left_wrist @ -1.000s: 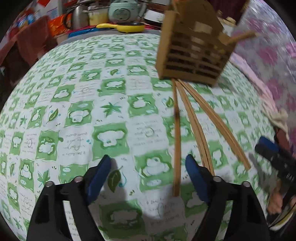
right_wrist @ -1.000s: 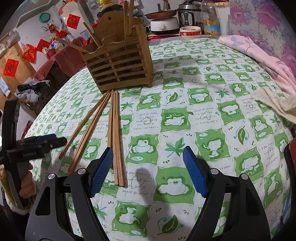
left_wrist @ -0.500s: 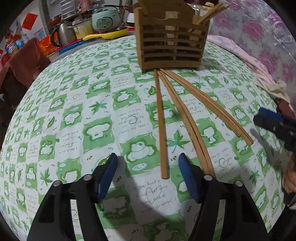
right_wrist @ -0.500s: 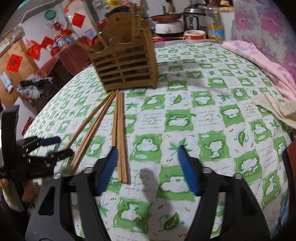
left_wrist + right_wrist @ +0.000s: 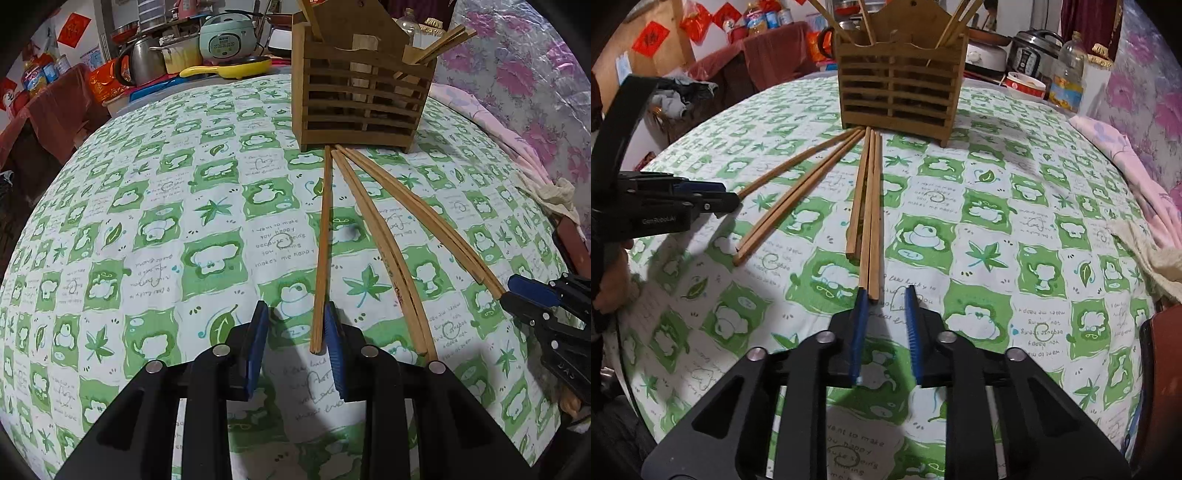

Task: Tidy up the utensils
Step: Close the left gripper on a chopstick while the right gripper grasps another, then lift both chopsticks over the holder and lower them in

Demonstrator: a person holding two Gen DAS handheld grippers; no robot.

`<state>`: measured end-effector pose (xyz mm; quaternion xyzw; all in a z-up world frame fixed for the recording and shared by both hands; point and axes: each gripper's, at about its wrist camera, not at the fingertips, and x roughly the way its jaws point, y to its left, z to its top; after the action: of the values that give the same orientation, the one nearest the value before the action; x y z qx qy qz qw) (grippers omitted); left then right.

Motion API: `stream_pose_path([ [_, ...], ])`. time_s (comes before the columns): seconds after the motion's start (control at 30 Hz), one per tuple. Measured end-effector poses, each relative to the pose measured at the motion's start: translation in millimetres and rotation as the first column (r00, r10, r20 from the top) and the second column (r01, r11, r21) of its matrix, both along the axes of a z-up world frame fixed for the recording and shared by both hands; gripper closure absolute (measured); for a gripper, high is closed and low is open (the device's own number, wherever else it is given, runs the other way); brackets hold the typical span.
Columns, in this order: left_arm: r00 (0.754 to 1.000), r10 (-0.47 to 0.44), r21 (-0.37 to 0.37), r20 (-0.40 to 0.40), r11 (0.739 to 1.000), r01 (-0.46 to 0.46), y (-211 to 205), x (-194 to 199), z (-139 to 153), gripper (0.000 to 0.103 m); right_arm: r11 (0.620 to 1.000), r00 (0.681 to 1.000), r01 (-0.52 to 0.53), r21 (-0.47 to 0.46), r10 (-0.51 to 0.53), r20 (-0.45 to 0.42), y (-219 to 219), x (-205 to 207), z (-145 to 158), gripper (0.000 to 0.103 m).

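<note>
Left tool (image 5: 713,195) body reads, perhaps, "GenRobot.AI".

5 chopsticks (image 5: 322,243), 1 holder (image 5: 360,96)

Indoor light from above is evenly illuminating the patterned tablecloth (image 5: 155,229), which is staying sharp. Soft shadows are falling beneath each gripper's fingers. Fisheye distortion is bending the table into a dome, and dark vignetting is cutting the corners. The background clutter is appearing dimmer and slightly soft.
</note>
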<state>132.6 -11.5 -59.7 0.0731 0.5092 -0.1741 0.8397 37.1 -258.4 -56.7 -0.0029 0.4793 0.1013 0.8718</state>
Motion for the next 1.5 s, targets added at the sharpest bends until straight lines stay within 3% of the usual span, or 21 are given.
stream_pose_path([
  [0.23, 1.000, -0.013, 0.020, 0.010, 1.000, 0.013, -4, -1, -1, 0.068, 0.999, 1.000, -0.009, -0.045, 0.009, 0.002, 8, 2, -2, 0.085],
  [0.33, 1.000, -0.019, 0.033, 0.015, 0.999, 0.019, -7, -2, -1, 0.066, 1.000, 1.000, -0.003, -0.023, 0.003, -0.004, 6, 3, -3, 0.085],
  [0.47, 0.999, -0.034, 0.042, 0.021, 0.999, 0.033, -9, -5, -2, 0.067, 1.000, 1.000, -0.013, -0.015, 0.013, -0.005, 5, 4, -2, 0.096],
  [0.6, 0.998, -0.055, 0.040, 0.030, 0.998, 0.054, -12, -10, -1, 0.081, 1.000, 1.000, -0.016, -0.003, 0.016, -0.005, 4, 5, -3, 0.097],
  [0.67, 0.997, -0.076, 0.028, 0.024, 0.997, 0.075, -14, -11, 0, 0.096, 1.000, 1.000, -0.009, 0.002, 0.009, -0.004, 5, 4, -3, 0.097],
  [1.0, 0.997, -0.054, 0.001, 0.053, 0.999, 0.054, -9, -17, 12, 0.097, 0.999, 0.998, 0.037, 0.029, -0.038, 0.040, -5, 0, 5, 0.097],
  [1.13, 0.995, -0.047, -0.009, 0.083, 0.999, 0.048, -7, -23, 30, 0.097, 0.996, 0.994, 0.068, 0.057, -0.073, 0.080, -13, -4, 17, 0.097],
  [1.5, 0.971, -0.016, -0.093, 0.237, 0.995, 0.039, -5, -26, 119, 0.097, 0.989, 0.957, 0.109, 0.098, -0.131, 0.259, -31, -14, 97, 0.097],
])
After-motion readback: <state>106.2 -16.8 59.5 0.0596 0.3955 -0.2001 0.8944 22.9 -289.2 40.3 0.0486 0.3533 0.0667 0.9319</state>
